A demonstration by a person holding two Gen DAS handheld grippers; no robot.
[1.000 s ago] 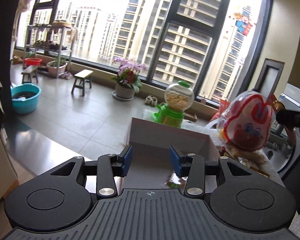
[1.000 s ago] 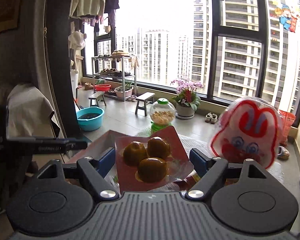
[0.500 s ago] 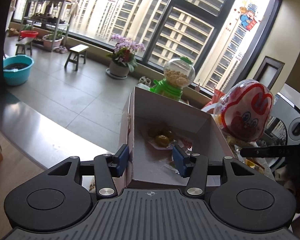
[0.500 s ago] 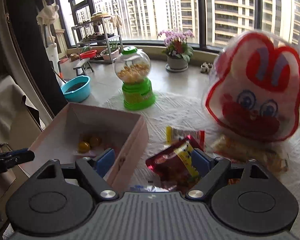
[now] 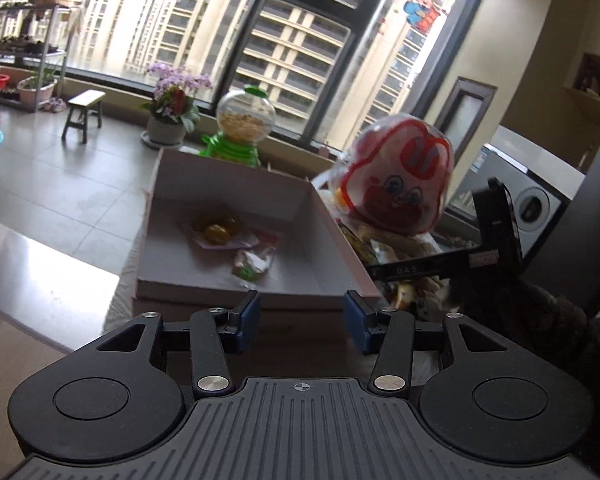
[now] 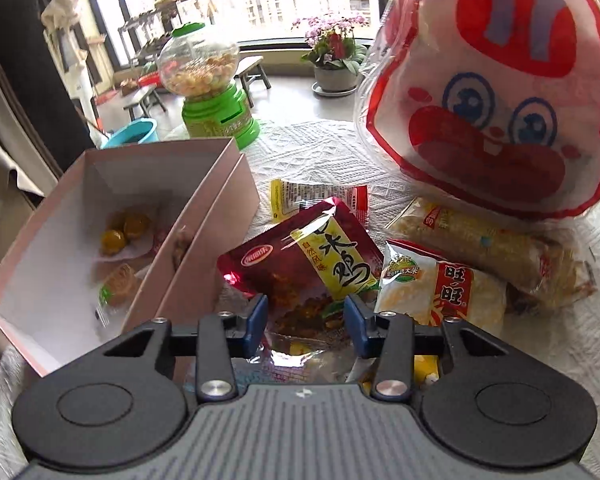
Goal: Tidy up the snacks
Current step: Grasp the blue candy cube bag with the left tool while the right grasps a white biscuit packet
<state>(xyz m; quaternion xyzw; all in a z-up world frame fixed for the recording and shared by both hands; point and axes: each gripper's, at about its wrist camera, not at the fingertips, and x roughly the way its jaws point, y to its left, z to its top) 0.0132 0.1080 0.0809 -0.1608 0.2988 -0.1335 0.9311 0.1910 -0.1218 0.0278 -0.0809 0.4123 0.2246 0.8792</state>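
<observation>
The dark red foil snack packet with a yellow label [image 6: 312, 268] lies on the white textured tablecloth [image 6: 324, 152], just beside the right wall of the pale pink cardboard box [image 6: 204, 236]. The right gripper [image 6: 305, 324] sits over the packet's near end; its jaws are closing, the blue pads [image 6: 256, 322] stand at either side of the packet, and contact cannot be confirmed.

Inside the box lie a clear wrapper with three brown-yellow round sweets [image 6: 122, 230] and a small green-and-white wrapped snack [image 6: 116, 290].

Right of the red packet rest a white-and-red rice cracker packet [image 6: 444, 288] and a long clear bag of pale crackers [image 6: 488, 240]. Behind them stands a large transparent rabbit-face bag [image 6: 492, 92]. A green candy dispenser with a clear globe [image 6: 208, 88] stands beyond the box.

The left gripper [image 5: 302, 320] hovers at the box's near wall [image 5: 236, 300], jaws closing, moderately wide, with nothing between them.
</observation>
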